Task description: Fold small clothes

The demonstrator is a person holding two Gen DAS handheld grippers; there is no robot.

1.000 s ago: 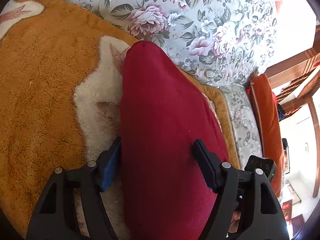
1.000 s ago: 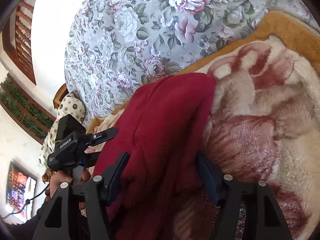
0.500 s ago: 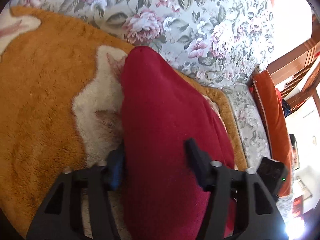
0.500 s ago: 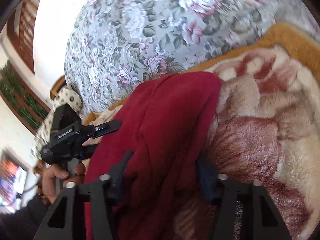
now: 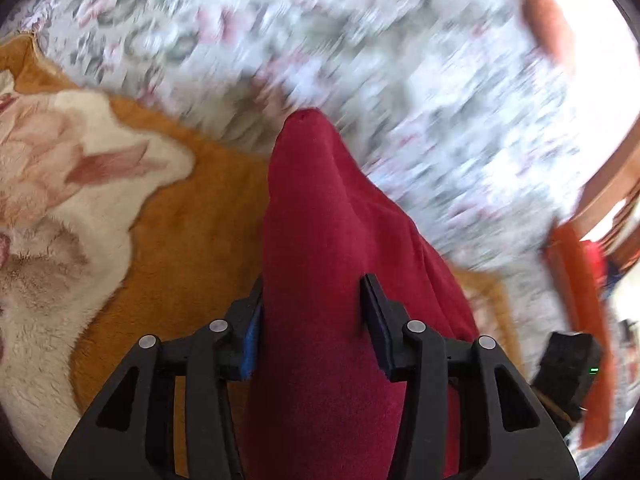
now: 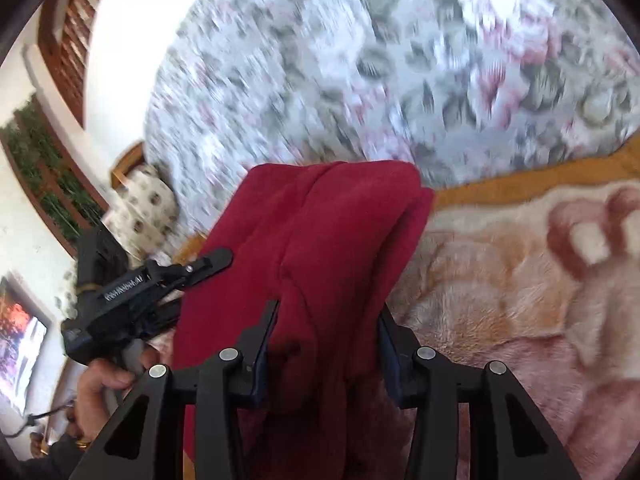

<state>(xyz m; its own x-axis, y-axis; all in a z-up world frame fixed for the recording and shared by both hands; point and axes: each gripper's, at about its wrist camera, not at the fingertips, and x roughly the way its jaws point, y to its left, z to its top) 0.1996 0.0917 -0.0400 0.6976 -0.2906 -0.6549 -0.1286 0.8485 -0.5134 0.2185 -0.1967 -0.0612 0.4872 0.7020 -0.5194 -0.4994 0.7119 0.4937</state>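
Red cloth (image 5: 320, 280) runs straight ahead between both claws' fingers, long axis pointing away from you over the blanket (image 5: 192, 248). Left claw (image 5: 312, 312) and right claw (image 6: 326, 328) each clamp one end; neither is nearer.

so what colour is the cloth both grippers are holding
Dark red garment, clearest in the left wrist view.

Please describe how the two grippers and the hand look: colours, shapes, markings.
Both the left gripper and the right gripper are matte black, with angular frames with triangular cut-outs, round silver screws and blue pads. In the right view, the left gripper's side bears white lettering, too blurred to read. The hand under it is bare, with a dark sleeve.
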